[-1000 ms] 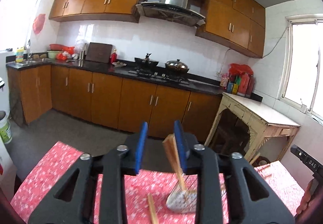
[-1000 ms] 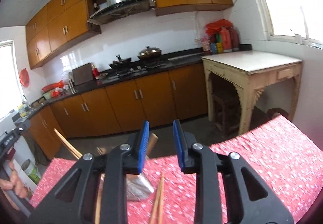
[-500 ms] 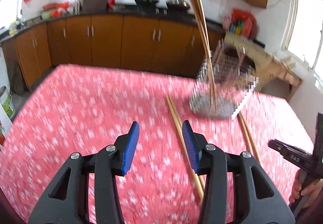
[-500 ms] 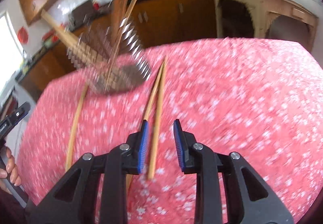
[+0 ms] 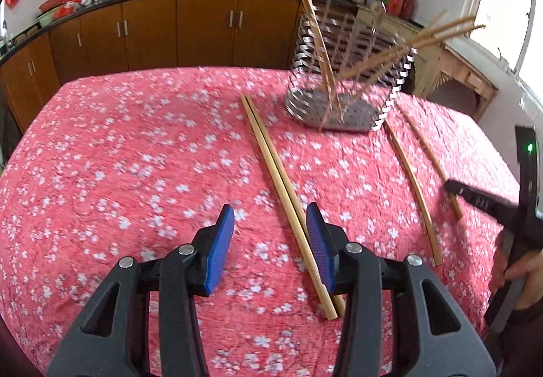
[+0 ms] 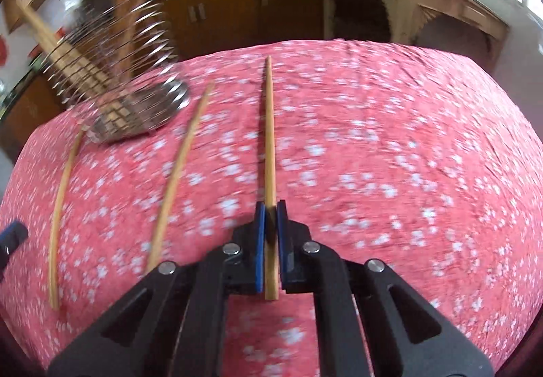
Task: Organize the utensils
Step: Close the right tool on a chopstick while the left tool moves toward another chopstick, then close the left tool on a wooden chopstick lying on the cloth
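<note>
A wire utensil holder point(image 5: 342, 85) stands on the red flowered tablecloth point(image 5: 135, 156) with several chopsticks leaning in it; it also shows in the right wrist view point(image 6: 125, 95). A pair of chopsticks point(image 5: 285, 193) lies on the cloth, its near end between the pads of my open left gripper point(image 5: 269, 231). Two single chopsticks point(image 5: 412, 183) lie to the right. My right gripper point(image 6: 270, 217) is shut on one chopstick point(image 6: 269, 139), which points straight ahead. Two more chopsticks point(image 6: 176, 173) lie to its left.
The table edge runs along the far side, with brown kitchen cabinets point(image 5: 152, 27) and a worn cream side table point(image 6: 407, 3) behind it. The other gripper and a hand show at the right edge of the left wrist view point(image 5: 502, 207).
Both grippers have dropped from looking across the kitchen to low over the cloth. The right gripper has closed on a chopstick. The left gripper now straddles the pair's near end.
</note>
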Available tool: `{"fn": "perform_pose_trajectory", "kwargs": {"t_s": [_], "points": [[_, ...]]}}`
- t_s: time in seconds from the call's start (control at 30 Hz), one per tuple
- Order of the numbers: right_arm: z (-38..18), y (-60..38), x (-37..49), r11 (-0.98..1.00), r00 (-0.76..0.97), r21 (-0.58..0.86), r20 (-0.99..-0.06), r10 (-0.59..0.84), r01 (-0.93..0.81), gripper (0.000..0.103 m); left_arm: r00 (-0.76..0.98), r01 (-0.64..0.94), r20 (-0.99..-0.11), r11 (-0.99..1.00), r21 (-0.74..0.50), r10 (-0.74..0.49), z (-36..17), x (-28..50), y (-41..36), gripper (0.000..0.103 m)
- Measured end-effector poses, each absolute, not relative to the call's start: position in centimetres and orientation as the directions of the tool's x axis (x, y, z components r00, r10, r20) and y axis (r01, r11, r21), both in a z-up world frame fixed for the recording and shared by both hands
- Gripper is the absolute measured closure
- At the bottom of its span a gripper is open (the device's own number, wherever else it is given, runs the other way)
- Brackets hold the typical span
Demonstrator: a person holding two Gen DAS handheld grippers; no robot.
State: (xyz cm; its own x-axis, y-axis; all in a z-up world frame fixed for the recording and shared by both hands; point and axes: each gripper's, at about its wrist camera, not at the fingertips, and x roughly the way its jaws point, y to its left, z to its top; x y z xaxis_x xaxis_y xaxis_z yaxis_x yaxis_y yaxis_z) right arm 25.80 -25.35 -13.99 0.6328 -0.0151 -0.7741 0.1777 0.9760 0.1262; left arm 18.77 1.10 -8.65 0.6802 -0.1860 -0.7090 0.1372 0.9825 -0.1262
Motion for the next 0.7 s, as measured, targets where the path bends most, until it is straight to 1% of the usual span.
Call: {"fn": "perform_pose_trajectory", "kwargs": {"t_s": [0.3,0.43,0.5,0.57,0.63,0.7], "points": [[-14.4,-25.5,25.0,0.982,0.644,0.087,-0.764,-0.040,0.165,0.095,0.632,0.141,-0.759,0.986,-0.090,-0.159,-10.6,19.4,0.1,0.062],[-14.0,-25.5,24.9,0.983,0.644,0.088,-0.764,-0.038,0.163,0.095,0.634,0.136,-0.764,0.990,-0.043,-0.120,-10.7,19.7,-0.8,0.063],[-14.0,-25.4,25.1,0.984,0.645,0.079,-0.763,-0.043,0.160,0.095,0.639,0.128,-0.764,0.992,-0.008,-0.089,-10.7,19.9,-1.1,0.067],[-14.0,-25.5,25.5,0.985,0.646,0.072,-0.762,-0.048,0.158,0.095,0.642,0.115,-0.764,0.993,0.016,-0.062,-10.8,20.6,-1.3,0.080],[-14.0,-26.1,25.8,0.981,0.645,0.078,-0.762,-0.056,0.176,0.095,0.640,0.094,-0.767,0.995,0.016,-0.048,-10.7,21.2,-0.6,0.090],[-14.0,-27.5,26.1,0.974,0.646,0.075,-0.759,-0.084,0.214,0.095,0.640,0.050,-0.768,0.999,0.018,-0.019,-10.6,22.0,1.0,0.094]]}}
